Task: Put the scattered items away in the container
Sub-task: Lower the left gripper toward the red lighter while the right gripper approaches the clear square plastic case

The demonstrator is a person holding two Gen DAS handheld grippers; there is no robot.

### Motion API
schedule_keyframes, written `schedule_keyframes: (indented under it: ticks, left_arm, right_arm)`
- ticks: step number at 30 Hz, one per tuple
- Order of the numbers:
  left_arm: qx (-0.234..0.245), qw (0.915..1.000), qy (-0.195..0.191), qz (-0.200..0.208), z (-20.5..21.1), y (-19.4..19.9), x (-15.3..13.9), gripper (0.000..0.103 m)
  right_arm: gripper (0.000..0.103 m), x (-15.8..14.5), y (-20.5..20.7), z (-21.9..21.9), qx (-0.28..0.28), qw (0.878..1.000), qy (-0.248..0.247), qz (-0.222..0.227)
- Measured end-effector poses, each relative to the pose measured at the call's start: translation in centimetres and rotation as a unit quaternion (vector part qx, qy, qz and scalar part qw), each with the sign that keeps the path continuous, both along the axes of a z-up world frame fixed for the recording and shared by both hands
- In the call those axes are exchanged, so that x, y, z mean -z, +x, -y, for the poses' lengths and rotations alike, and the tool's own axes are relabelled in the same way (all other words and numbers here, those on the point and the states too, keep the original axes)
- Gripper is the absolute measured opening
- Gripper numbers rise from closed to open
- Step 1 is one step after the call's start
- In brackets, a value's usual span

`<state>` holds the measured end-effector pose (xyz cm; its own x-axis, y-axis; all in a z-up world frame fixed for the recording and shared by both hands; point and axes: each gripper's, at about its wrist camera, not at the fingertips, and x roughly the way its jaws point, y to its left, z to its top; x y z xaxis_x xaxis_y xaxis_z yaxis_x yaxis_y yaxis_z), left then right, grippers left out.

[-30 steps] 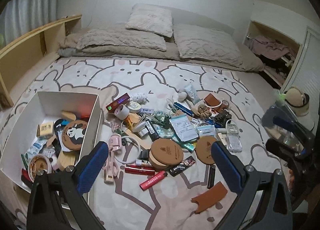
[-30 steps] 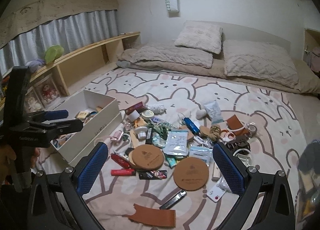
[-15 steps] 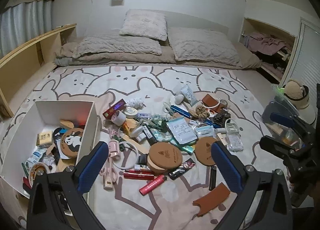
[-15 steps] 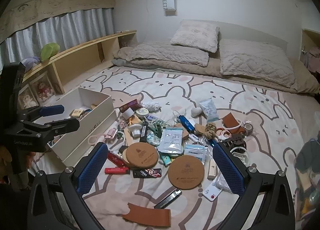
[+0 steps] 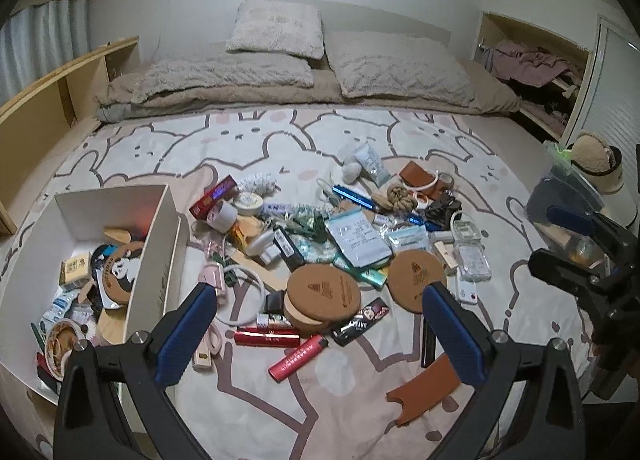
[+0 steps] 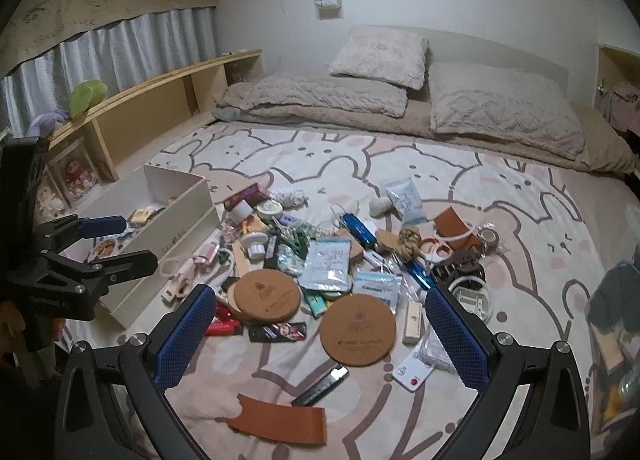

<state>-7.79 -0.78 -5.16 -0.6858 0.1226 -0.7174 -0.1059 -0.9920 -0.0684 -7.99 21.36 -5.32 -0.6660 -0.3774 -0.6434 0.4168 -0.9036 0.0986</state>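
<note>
Both cameras have pulled back and tilted up over the last second, so the pile sits lower and farther ahead of each gripper; neither has closed on anything, which suggests the person is between picks, choosing the next item.

From the left wrist view, the left gripper hangs above the bed with its jaws spread wide and nothing between them. Ahead and to its left stands the white box, already partly filled; a panda coaster leans inside it. Straight ahead lie two stacked cork coasters, with a red lighter nearer the gripper and a brown leather piece under its right finger. At the far right edge the right gripper shows, also spread and empty.

From the right wrist view, the right gripper is open over the same clutter, a single cork coaster just ahead of it and a blue tube farther on. The box lies ahead and left, beside the left gripper. Most items remain on the bed, so the tidying looks far from finished.
</note>
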Motion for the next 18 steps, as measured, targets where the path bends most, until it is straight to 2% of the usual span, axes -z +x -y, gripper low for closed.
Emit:
schedule_keyframes:
  ticks: [10,18]
  left_arm:
    - [0.004,0.999,-0.003,0.045,-0.7,-0.7,3.2,0.103]
    - [0.005,0.9965,-0.003,0.084,-1.1,-1.4,5.8,0.103]
  right_arm:
    - [0.103,2.9,-1.4,-3.1,0.038,0.997,-0.008,0.059]
    - [0.103,6.4,-3.3,-5.3,0.098,0.986,-0.038,0.131]
